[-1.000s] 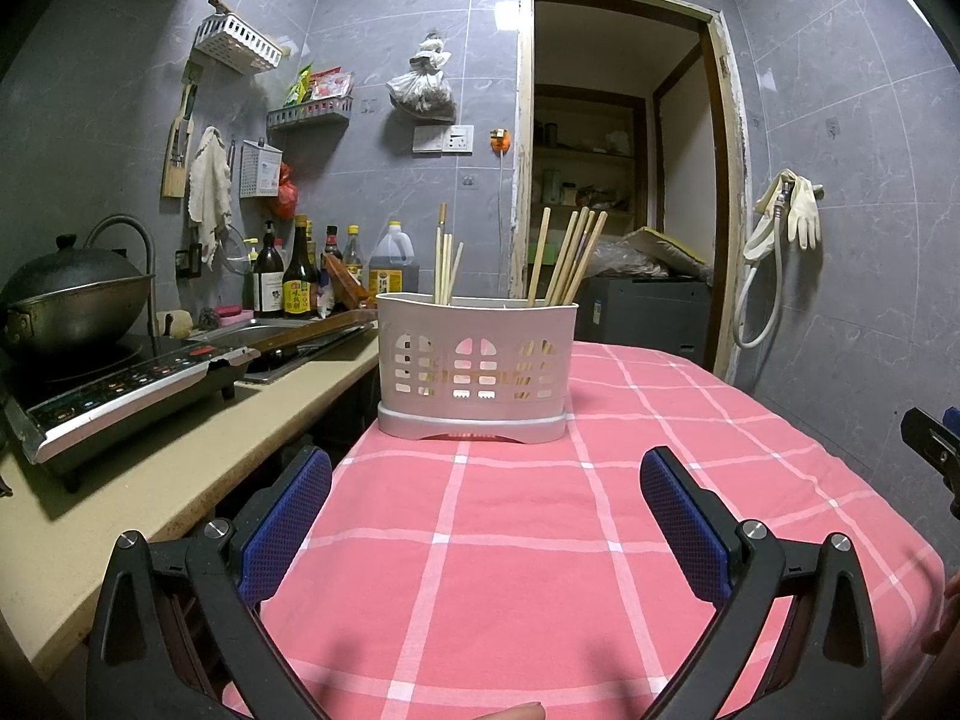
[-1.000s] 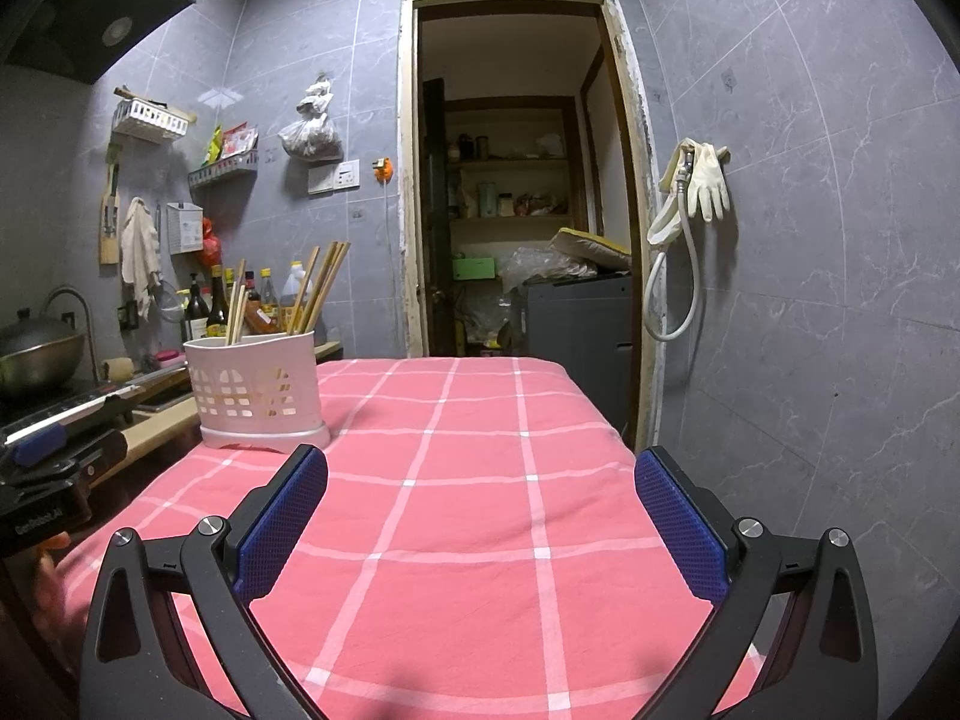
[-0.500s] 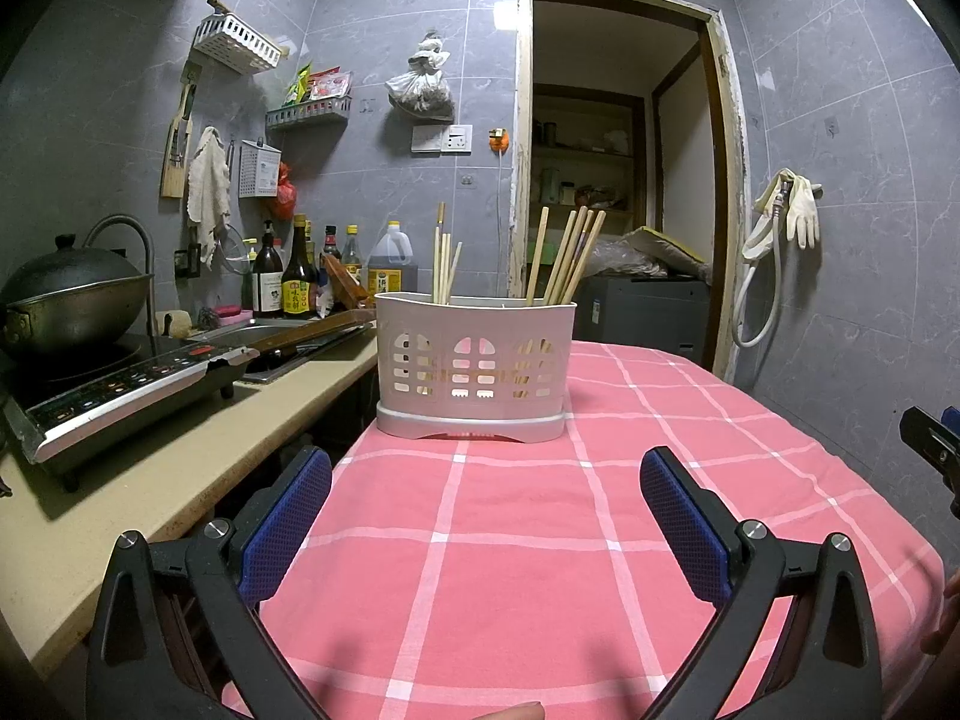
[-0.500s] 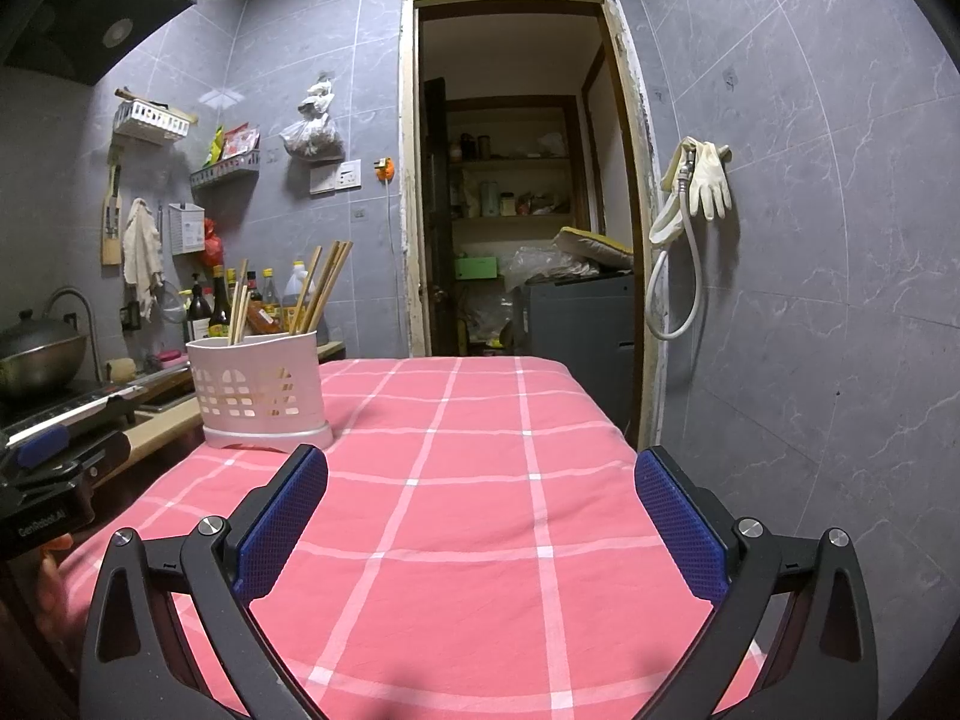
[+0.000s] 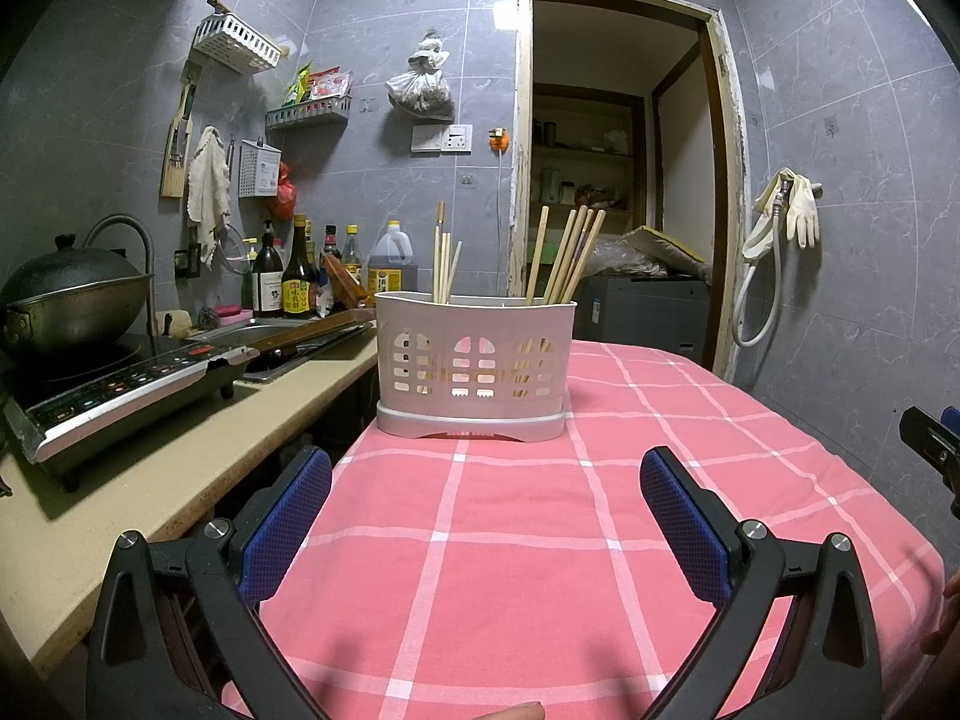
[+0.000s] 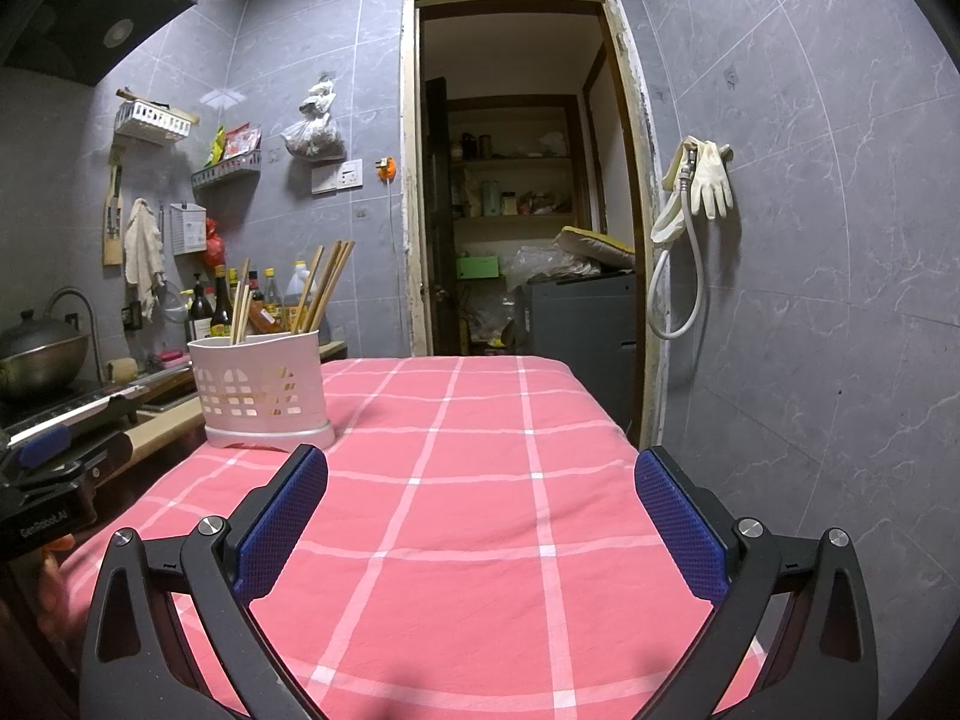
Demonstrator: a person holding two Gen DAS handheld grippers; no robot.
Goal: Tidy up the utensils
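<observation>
Stove beside caddy

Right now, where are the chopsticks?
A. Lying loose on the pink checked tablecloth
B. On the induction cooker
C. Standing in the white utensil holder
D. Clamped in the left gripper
C: the chopsticks stand upright in two bunches inside the white utensil holder; the left gripper and right gripper are both open and empty.

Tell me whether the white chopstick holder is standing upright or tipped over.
Upright. The white chopstick holder sits flat on its base on the pink checked tablecloth, rim level, with chopsticks sticking up out of the top.
</observation>
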